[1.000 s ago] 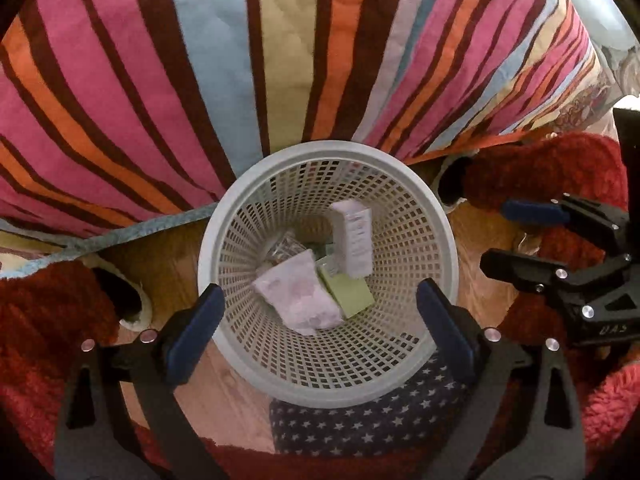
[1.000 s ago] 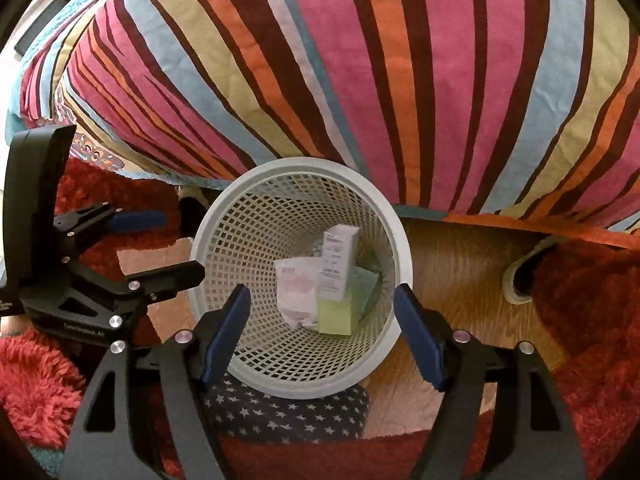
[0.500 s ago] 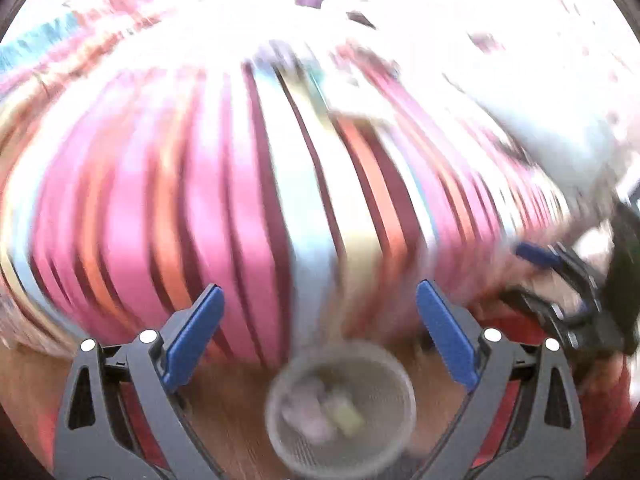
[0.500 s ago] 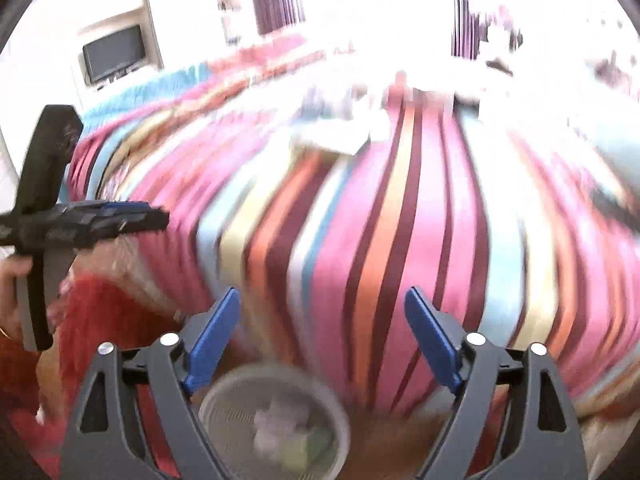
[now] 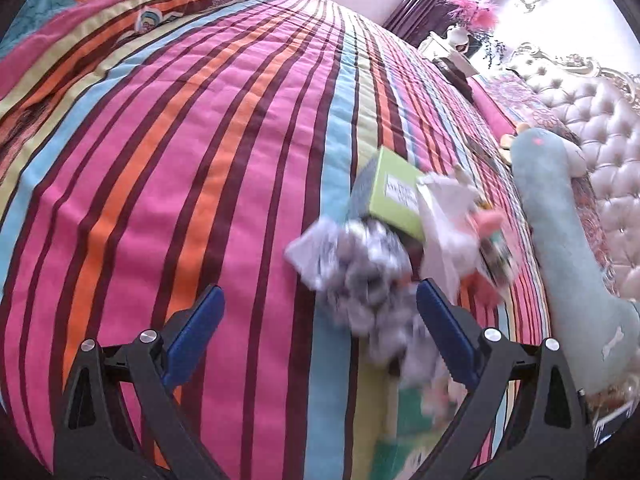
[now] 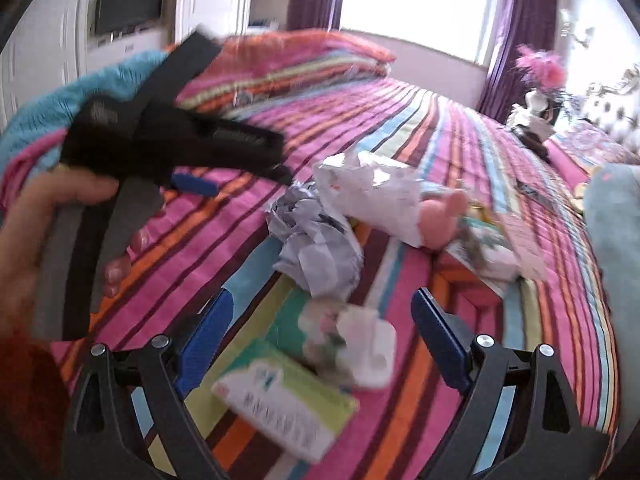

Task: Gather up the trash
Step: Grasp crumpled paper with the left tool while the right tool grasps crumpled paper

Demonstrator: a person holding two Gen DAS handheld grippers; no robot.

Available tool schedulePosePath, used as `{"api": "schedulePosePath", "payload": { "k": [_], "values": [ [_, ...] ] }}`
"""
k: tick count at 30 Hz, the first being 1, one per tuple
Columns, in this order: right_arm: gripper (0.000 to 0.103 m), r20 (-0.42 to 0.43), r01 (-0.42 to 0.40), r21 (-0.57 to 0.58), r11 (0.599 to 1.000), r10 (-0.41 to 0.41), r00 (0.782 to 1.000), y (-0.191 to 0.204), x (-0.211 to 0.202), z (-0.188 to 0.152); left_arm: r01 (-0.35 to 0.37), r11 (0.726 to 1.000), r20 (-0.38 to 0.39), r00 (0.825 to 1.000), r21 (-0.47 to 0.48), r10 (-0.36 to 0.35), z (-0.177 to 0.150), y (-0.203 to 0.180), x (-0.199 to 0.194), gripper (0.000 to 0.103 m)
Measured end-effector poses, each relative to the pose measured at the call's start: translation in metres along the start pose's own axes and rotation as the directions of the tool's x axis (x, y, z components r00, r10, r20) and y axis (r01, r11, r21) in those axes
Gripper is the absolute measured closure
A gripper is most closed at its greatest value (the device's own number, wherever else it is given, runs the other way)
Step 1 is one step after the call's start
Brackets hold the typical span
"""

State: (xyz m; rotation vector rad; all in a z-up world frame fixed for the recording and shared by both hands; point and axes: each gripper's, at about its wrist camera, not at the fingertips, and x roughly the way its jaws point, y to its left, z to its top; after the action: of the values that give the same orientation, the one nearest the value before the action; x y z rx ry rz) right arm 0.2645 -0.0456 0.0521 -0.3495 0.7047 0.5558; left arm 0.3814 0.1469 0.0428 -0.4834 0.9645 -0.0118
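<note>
Both claws are over the bed (image 5: 224, 128), angled down at a scatter of trash on the striped cover.

Left claw (image 5: 318, 338): released, nothing between its pads. The crumpled grey paper (image 5: 360, 268) lies just ahead of it and toward its right finger (image 5: 444, 332); part of the paper overlaps that finger in the left view, but I cannot tell whether they touch. Beyond the paper sit a green box (image 5: 394, 204) and a torn white wrapper (image 5: 444, 216), near each other, with a pink item past them, too blurred to name.

Right claw (image 6: 320, 342): jaws opening, holding nothing. A white and green packet (image 6: 348, 340) lies between the fingers in the right view, below them on the cover and not pressed. A flat green box (image 6: 288, 404) lies nearer the camera, just beside that packet. The grey paper (image 6: 316, 248) and white wrapper (image 6: 372, 192) lie further ahead. A hand (image 6: 36, 240) gripping the left claw's handle shows at left.

Judgement: the wide stance on both claws suits an approach for the next pick; neither has committed to an item. The right claw is best placed for the white and green packet, the left for the grey paper. The flat cartons lie flush on soft bedding, so an edge grasp looks likelier to hold than a pinch from above. No bin is in view.
</note>
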Motion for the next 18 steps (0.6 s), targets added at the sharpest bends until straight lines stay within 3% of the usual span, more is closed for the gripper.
{"api": "schedulePosePath", "payload": {
  "k": [3,8,12,15,16,17,18],
  "values": [
    [0.017,-0.031,-0.02,-0.007,1.0,0.02,0.999,0.001,0.025,0.007,-0.008,1.0,-0.025,1.0,0.015,0.008,0.005,-0.007,0.02,0.009],
    [0.017,-0.055,-0.03,0.062,0.998,0.034,0.998,-0.01,0.05,0.012,0.04,0.999,-0.051,0.998,0.008,-0.039,0.026,0.009,0.034,0.009],
    [0.017,-0.073,-0.055,0.095,0.994,0.062,0.995,-0.017,0.066,0.013,0.062,0.998,-0.091,0.994,-0.012,-0.062,0.02,0.006,0.05,0.009],
    [0.019,-0.085,-0.076,0.125,0.989,0.087,0.993,-0.021,0.074,0.013,0.026,0.999,-0.087,0.996,0.022,-0.024,0.02,-0.001,0.057,0.009],
    [0.021,-0.087,-0.077,0.126,0.989,0.088,0.992,-0.021,0.076,0.014,0.012,0.999,-0.073,0.997,0.036,-0.009,0.021,-0.004,0.058,0.009],
    [0.036,-0.093,-0.075,0.124,0.989,0.087,0.992,-0.02,0.078,0.014,0.005,0.999,-0.068,0.998,0.041,-0.002,0.018,-0.007,0.057,0.009],
    [0.044,-0.106,-0.088,0.125,0.988,0.101,0.989,-0.019,0.081,0.014,-0.004,0.998,-0.049,0.999,0.063,0.008,0.017,-0.011,0.057,0.009]
  ]
}}
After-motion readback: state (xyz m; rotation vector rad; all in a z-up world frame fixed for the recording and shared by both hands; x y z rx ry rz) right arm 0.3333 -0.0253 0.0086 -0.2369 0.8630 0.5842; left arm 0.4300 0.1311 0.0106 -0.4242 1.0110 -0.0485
